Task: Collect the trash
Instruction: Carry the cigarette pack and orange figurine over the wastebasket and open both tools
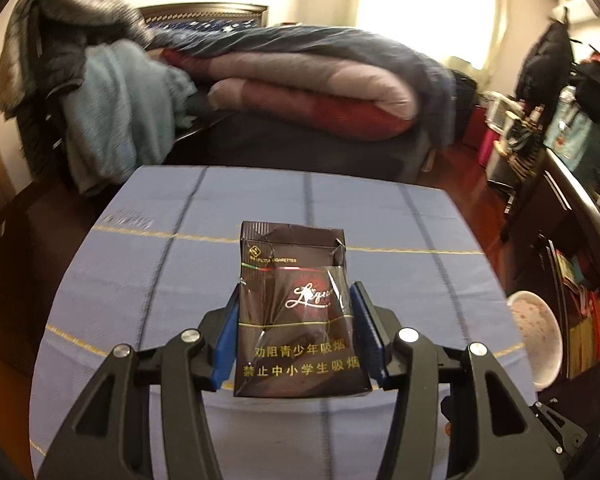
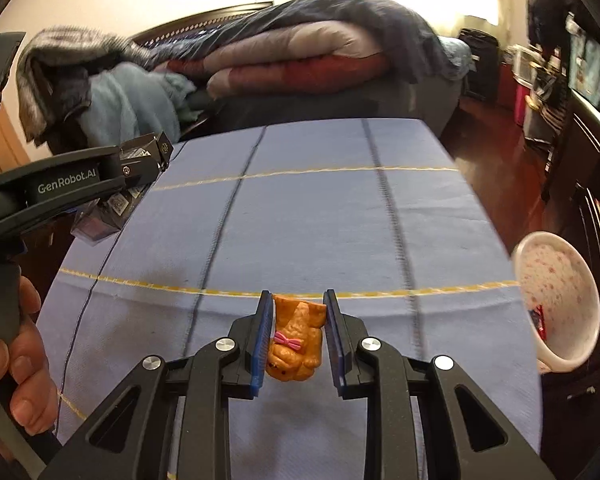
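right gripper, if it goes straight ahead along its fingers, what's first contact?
Nothing new nearby: the right gripper already has the orange toy between its fingers. Ahead lies only bare blue tablecloth to the far edge, then probably the bed with folded quilts, though depth is unclear. The white bin sits off right.

Bright window [image 1: 424,8] behind quilt-heaped bed [image 1: 312,80], reddish wood floor [image 1: 464,176]
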`<state>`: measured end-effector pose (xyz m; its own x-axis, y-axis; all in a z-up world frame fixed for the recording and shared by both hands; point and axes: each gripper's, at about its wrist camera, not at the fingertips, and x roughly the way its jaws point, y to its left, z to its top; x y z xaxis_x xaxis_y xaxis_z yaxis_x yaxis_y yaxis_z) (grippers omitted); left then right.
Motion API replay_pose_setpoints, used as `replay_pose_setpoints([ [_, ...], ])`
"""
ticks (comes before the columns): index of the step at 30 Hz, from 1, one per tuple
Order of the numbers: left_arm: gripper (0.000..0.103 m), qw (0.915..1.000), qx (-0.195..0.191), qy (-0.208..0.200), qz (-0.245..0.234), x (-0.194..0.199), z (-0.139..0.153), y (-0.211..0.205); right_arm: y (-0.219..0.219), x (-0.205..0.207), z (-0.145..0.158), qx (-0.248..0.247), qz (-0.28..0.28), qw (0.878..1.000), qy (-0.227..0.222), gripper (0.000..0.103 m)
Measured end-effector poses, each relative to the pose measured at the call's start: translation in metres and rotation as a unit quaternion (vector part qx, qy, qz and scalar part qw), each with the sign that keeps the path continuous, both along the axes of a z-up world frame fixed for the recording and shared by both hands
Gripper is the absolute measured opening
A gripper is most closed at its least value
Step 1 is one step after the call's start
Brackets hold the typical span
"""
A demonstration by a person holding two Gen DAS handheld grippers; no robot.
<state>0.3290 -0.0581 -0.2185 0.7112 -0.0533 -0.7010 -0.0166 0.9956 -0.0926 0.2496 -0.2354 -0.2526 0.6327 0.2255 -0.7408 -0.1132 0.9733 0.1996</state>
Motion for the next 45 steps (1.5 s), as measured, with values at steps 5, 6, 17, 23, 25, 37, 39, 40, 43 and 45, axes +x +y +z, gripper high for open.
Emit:
replay_pose_setpoints([
  [5,0.052,0.9989,0.006,-0.012,-0.044,-0.003,0.01,-0.044,-0.038,-0.008,0.006,0.012,-0.036,0.999,-0.006,0.026],
  [6,0.052,0.9986,0.006,-0.013,-0.05,-0.004,0.01,-0.05,-0.044,-0.01,0.007,0.013,-0.042,0.999,-0.007,0.026],
  [17,0.052,0.99,0.019,-0.023,-0.138,-0.006,0.014,-0.142,-0.117,-0.026,0.009,0.023,-0.112,0.993,-0.015,0.026],
  [23,0.052,0.984,0.027,-0.028,-0.174,-0.005,0.013,-0.184,-0.149,-0.03,0.007,0.027,-0.145,0.989,-0.017,0.026],
  [25,0.052,0.9818,0.029,-0.029,-0.186,-0.005,0.013,-0.195,-0.159,-0.032,0.005,0.028,-0.155,0.987,-0.017,0.026],
  [37,0.052,0.9667,0.039,-0.033,-0.251,0.0,0.007,-0.266,-0.216,-0.038,-0.003,0.029,-0.224,0.974,-0.015,0.026],
  [39,0.052,0.9637,0.041,-0.03,-0.262,0.002,0.002,-0.279,-0.225,-0.039,-0.005,0.027,-0.235,0.972,-0.014,0.026],
  [40,0.052,0.9627,0.042,-0.029,-0.266,0.003,0.001,-0.284,-0.229,-0.039,-0.006,0.027,-0.239,0.971,-0.013,0.026],
  [43,0.052,0.9588,0.042,-0.024,-0.28,0.007,-0.007,-0.302,-0.242,-0.039,-0.01,0.021,-0.257,0.966,-0.011,0.026],
  [45,0.052,0.9564,0.041,-0.02,-0.288,0.009,-0.011,-0.313,-0.253,-0.038,-0.014,0.019,-0.271,0.962,-0.007,0.026],
])
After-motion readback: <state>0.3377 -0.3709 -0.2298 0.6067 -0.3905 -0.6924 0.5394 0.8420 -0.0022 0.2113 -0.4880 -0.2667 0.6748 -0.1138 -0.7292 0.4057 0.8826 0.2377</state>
